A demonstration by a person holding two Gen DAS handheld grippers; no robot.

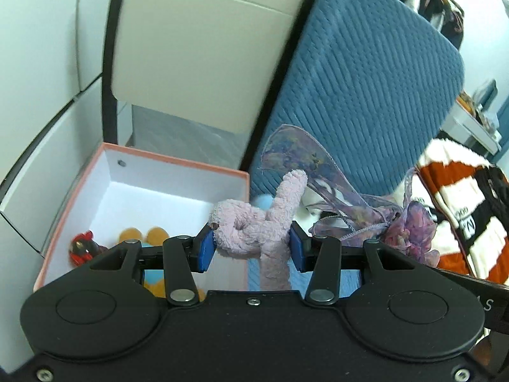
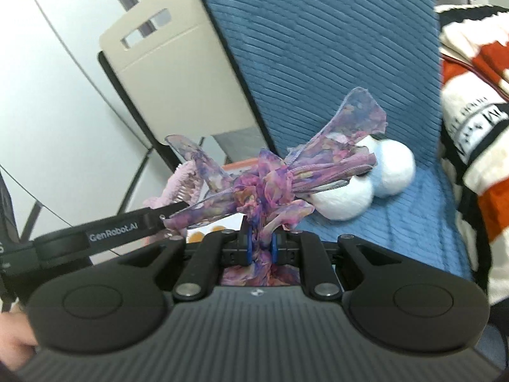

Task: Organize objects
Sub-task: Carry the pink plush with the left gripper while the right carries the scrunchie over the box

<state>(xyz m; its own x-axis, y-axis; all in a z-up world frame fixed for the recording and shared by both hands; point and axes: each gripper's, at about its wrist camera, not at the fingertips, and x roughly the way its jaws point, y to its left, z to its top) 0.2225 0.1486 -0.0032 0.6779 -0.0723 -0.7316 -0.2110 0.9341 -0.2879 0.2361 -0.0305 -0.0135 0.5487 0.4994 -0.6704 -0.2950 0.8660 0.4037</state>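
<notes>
My left gripper [image 1: 252, 248] is shut on a fuzzy pink plush loop [image 1: 254, 222], held just right of the pink-rimmed open box [image 1: 178, 165]. The box holds a red toy [image 1: 83, 247] and orange pom-poms [image 1: 143, 235]. My right gripper [image 2: 261, 248] is shut on a purple-pink sheer ribbon bow [image 2: 264, 184]; the bow also shows at the right of the left wrist view [image 1: 410, 222]. The pink plush [image 2: 184, 181] peeks out behind the bow. Two white fluffy balls [image 2: 369, 181] lie on the blue seat cushion [image 2: 413, 216].
A blue ribbed back cushion [image 1: 366, 79] stands upright behind. A beige chair back [image 1: 197, 47] and white cabinet doors [image 1: 38, 63] are to the left. An orange, white and black striped blanket [image 1: 461, 216] lies at the right.
</notes>
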